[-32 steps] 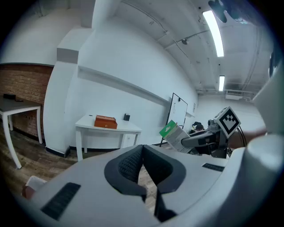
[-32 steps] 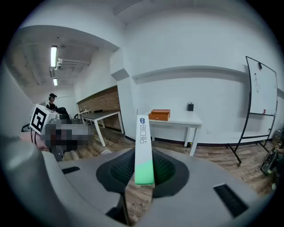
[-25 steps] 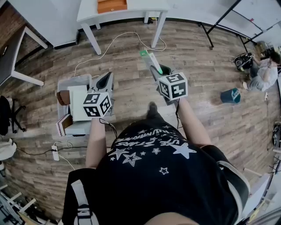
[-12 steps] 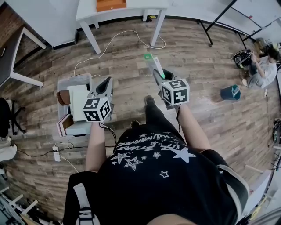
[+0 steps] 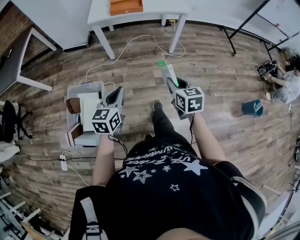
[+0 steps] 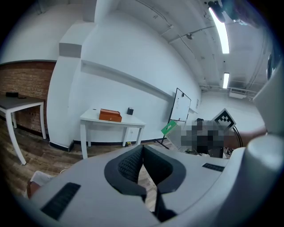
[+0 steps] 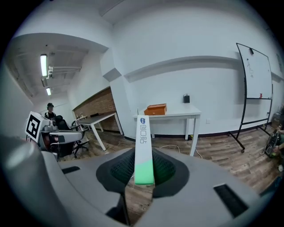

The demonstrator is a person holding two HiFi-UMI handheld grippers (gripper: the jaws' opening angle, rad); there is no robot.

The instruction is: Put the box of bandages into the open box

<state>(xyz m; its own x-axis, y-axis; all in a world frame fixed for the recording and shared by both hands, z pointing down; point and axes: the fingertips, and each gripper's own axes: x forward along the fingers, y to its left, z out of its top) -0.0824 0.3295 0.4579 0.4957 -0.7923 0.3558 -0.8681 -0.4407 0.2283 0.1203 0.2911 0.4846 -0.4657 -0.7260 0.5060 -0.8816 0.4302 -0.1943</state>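
Observation:
My right gripper (image 5: 171, 81) (image 7: 143, 170) is shut on the box of bandages (image 5: 166, 71) (image 7: 143, 148), a slim white box with a green end that sticks out forward between the jaws. It is held in the air over the wooden floor. My left gripper (image 5: 115, 96) (image 6: 141, 167) is shut with nothing between its jaws. It hangs just right of the open box (image 5: 76, 90), a clear bin on the floor with white and brown packages inside.
A white table (image 5: 140, 11) with an orange-brown box (image 5: 125, 6) (image 7: 155, 109) stands ahead. A cable (image 5: 136, 44) and a power strip (image 5: 63, 162) lie on the floor. A dark table (image 5: 18, 61) and chair (image 5: 9, 122) are at left; a whiteboard stand (image 7: 255, 88) and a seated person (image 5: 287, 84) at right.
The view has shifted as the person steps forward; both grippers hold about the same pose, the right still gripping the bandage box, the left still beside the bin.

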